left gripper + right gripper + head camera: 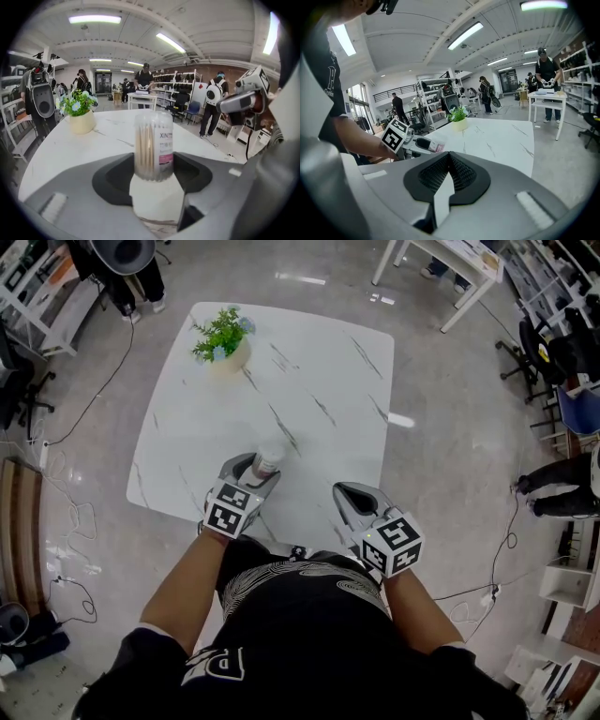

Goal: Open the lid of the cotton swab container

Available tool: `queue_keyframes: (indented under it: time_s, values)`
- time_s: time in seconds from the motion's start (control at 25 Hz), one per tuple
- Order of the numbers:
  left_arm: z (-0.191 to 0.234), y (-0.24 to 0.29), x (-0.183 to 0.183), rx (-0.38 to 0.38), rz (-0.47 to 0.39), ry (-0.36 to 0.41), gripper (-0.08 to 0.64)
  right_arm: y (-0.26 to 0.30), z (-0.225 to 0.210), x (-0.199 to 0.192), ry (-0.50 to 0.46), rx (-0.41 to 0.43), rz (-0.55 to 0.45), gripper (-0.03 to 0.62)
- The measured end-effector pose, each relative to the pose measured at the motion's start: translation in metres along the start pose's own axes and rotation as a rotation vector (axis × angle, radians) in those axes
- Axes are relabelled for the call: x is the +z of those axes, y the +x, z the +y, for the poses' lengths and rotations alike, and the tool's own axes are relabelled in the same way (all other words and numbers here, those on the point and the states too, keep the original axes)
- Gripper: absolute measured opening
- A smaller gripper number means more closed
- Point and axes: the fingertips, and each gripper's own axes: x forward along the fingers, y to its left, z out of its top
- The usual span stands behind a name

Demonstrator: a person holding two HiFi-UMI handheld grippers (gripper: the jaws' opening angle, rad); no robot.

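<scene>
The cotton swab container [269,458] is a clear cylinder full of swabs with a pink-and-white label and its lid on. It stands between the pads of my left gripper [257,472], which is shut on its lower part. The left gripper view shows the container [153,143] upright with a black pad against each side. My right gripper [350,493] hovers near the table's front edge, to the right of the container and apart from it. Its jaws are shut with nothing between them [449,158]. From the right gripper view the container [434,144] sticks out past the left gripper.
The white marble table [319,381] carries a small potted plant [224,339] at its far left corner. A second white table [448,259] stands beyond on the grey floor. Cables run along the floor at left [70,521]. People and shelves fill the background.
</scene>
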Motion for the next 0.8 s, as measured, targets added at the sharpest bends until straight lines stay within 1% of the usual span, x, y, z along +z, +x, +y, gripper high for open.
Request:
queue_keyframes:
  time_s: [0.16, 0.36, 0.56, 0.68, 0.8]
  values:
    - [0.004, -0.014, 0.021, 0.017, -0.058, -0.001, 0.308, -0.007, -0.004, 0.011, -0.008, -0.013, -0.025, 0.0]
    - [0.001, -0.038, 0.053, 0.015, -0.172, -0.019, 0.308, -0.019, -0.01, 0.029, -0.026, -0.033, -0.061, 0.0]
    - [-0.014, -0.065, 0.087, -0.018, -0.31, -0.032, 0.308, -0.035, -0.014, 0.049, -0.05, -0.045, -0.103, 0.0]
    - [-0.024, -0.081, 0.108, -0.044, -0.396, -0.022, 0.308, -0.041, -0.013, 0.06, -0.064, -0.046, -0.119, 0.0]
    - [-0.034, -0.094, 0.123, -0.067, -0.456, -0.003, 0.308, -0.044, -0.01, 0.067, -0.08, -0.041, -0.126, 0.0]
